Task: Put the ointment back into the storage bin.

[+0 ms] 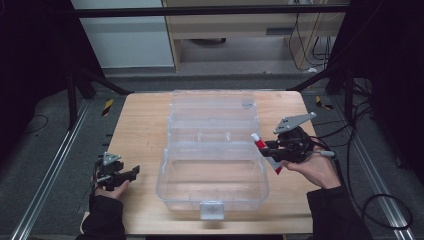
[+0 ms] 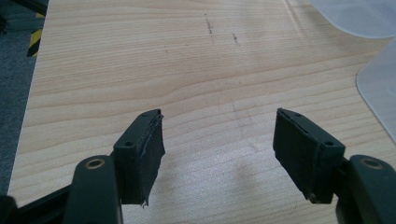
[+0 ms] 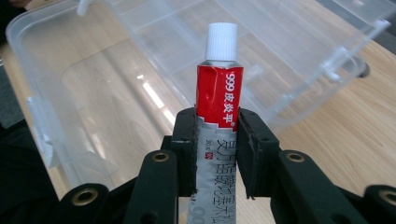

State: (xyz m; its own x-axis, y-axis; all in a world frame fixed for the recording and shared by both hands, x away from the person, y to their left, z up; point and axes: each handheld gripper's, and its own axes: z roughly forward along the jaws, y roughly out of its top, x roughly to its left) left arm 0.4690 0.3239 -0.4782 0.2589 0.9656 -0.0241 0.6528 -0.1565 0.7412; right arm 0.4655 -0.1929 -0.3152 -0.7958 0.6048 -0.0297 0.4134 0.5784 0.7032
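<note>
Pale wooden worktop [image 1: 142, 130] carried an open clear storage box [image 1: 215, 150]; at its 3 o'clock, the right gripper [image 3: 215, 154] clamped an ointment tube [image 3: 218, 100] between its jaws, cap toward 12; the left gripper [image 2: 217, 149] gaped wide, holding nothing.

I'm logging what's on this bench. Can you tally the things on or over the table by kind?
Clear plastic storage box, lid open: 1
Red and silver ointment tube with white cap: 1
Handheld grippers: 2, the left gripper and the right gripper
Total: 4
</note>
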